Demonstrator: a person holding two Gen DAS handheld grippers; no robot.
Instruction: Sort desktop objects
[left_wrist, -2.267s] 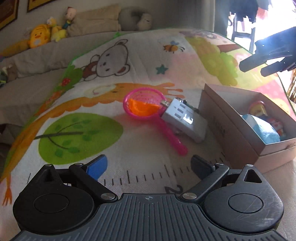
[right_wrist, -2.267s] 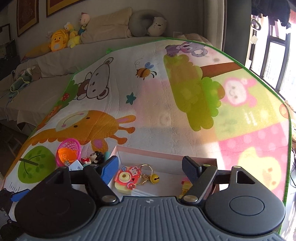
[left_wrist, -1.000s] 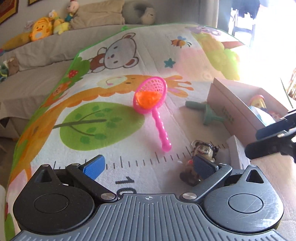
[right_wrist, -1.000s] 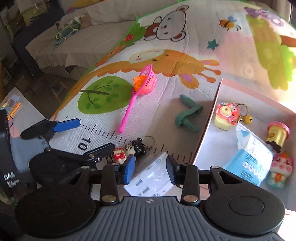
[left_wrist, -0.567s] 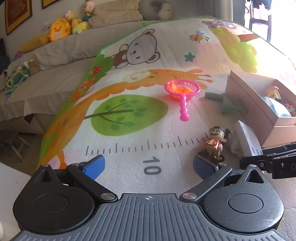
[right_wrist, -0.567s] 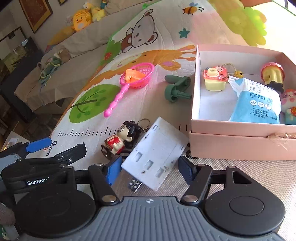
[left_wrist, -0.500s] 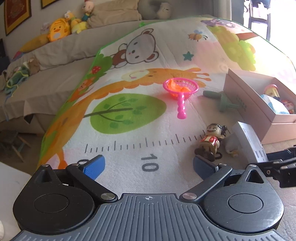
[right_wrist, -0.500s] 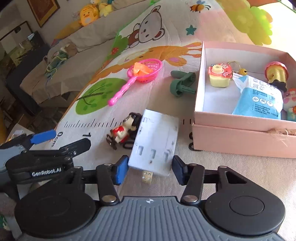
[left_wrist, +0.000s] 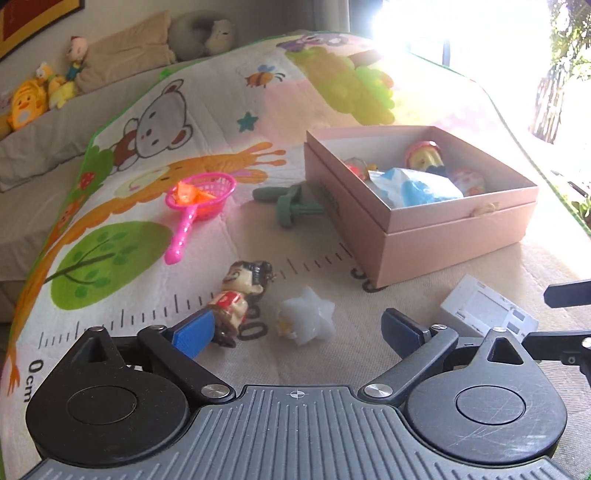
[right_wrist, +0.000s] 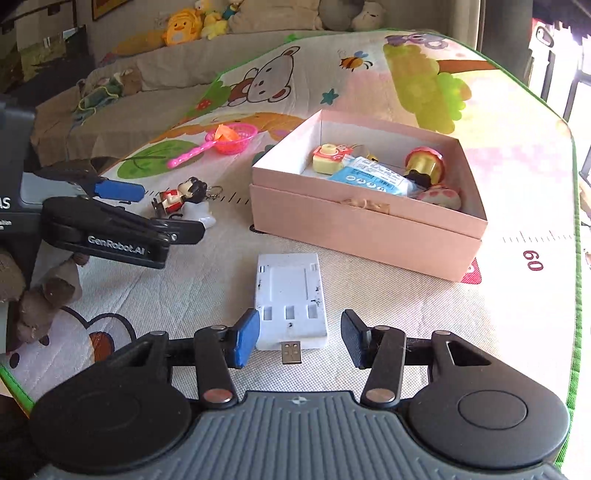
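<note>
A white USB charger block (right_wrist: 291, 299) lies flat on the play mat in front of the pink box (right_wrist: 351, 221). My right gripper (right_wrist: 299, 338) straddles its near end: the blue pad touches its left edge and a narrow gap shows at the other pad. My left gripper (left_wrist: 297, 330) stands wide, its jaws closing. A white star-shaped toy (left_wrist: 308, 315) lies between them, untouched. A doll keychain (left_wrist: 240, 291) lies against the blue finger (left_wrist: 194, 332). From the right wrist, the left gripper (right_wrist: 171, 209) shows around the doll (right_wrist: 179, 195).
The pink box (left_wrist: 461, 218) holds a blue packet and several small toys. A pink net (left_wrist: 201, 194) with an orange piece and a green handle-shaped toy (left_wrist: 291, 206) lie further out on the mat. A sofa with plush toys runs along the back.
My right gripper brought the tilted charger block round to the box's front, where it now lies flat. My left gripper swung right toward the doll and star toy, and its jaws narrowed slightly.
</note>
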